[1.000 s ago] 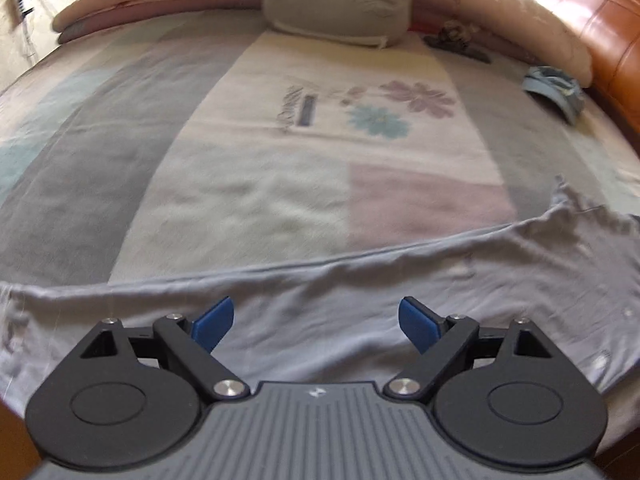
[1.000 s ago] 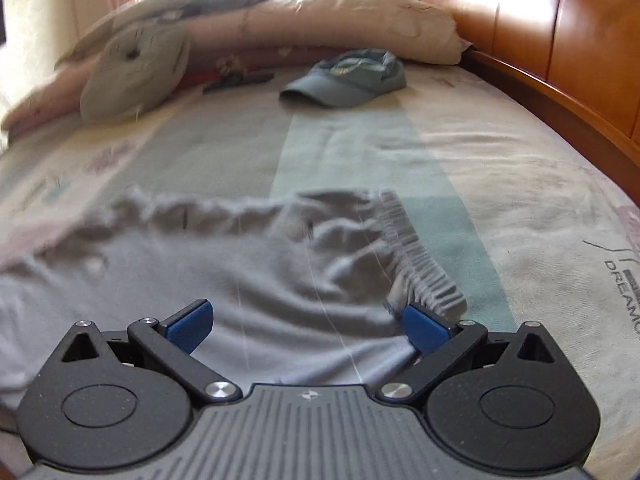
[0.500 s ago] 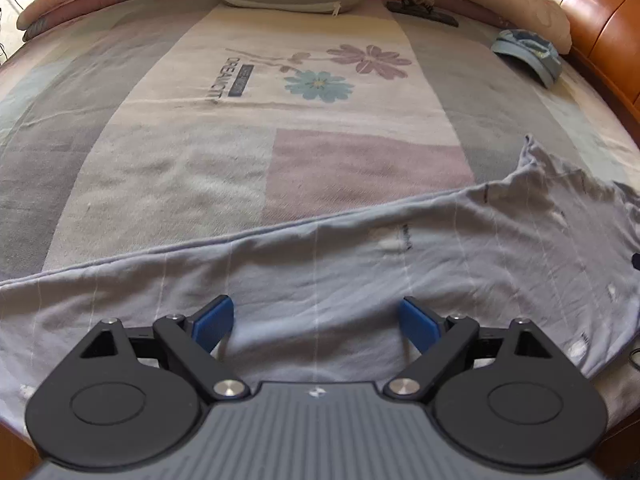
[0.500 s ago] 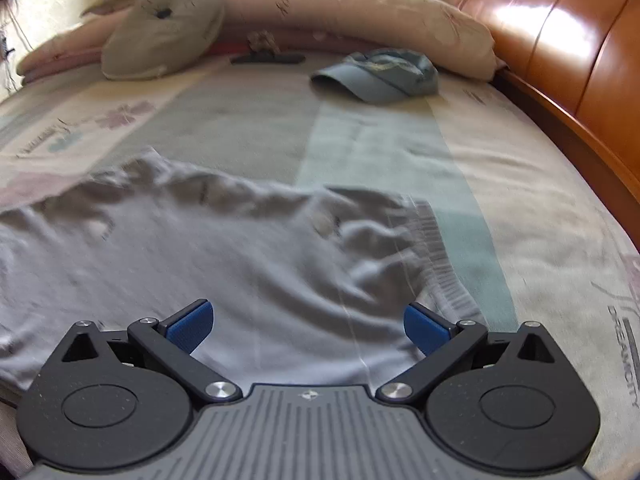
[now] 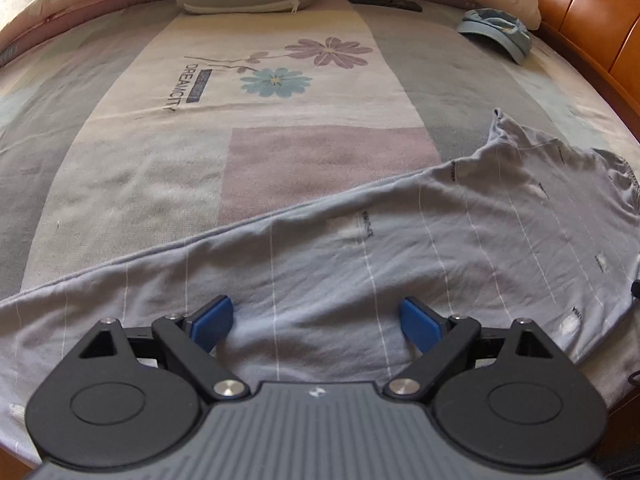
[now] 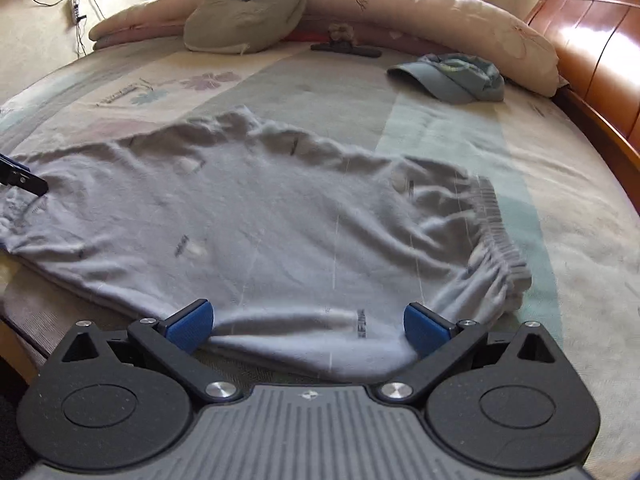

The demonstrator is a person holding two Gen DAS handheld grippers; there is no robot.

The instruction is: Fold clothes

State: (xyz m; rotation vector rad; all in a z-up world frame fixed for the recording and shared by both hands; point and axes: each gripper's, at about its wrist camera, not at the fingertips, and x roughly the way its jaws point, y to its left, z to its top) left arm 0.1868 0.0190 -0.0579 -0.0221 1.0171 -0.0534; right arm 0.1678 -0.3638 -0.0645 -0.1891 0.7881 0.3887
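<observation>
A pair of light grey trousers (image 5: 360, 264) with thin white stripes lies stretched along the near edge of the bed. Its elastic waistband (image 6: 496, 240) is bunched at the right end. My left gripper (image 5: 316, 322) is open, low over the leg part, blue pads on either side of the cloth. My right gripper (image 6: 308, 324) is open too, at the near hem close to the waistband, with a fold of cloth between its pads. A dark tip of the left gripper (image 6: 24, 178) shows at the left edge of the right wrist view.
The bed sheet (image 5: 280, 160) has grey, pink and cream patches and a flower print. A blue cap (image 6: 452, 76), a grey cushion (image 6: 244, 12), a long rolled quilt (image 6: 460, 12) and a dark clip (image 6: 344, 48) lie at the far side. A wooden headboard (image 6: 592, 48) rises on the right.
Both grippers have moved closer and lower over the trousers. The left view has swung right along the leg; the right view now shows more of the waist end. Both stay open.
</observation>
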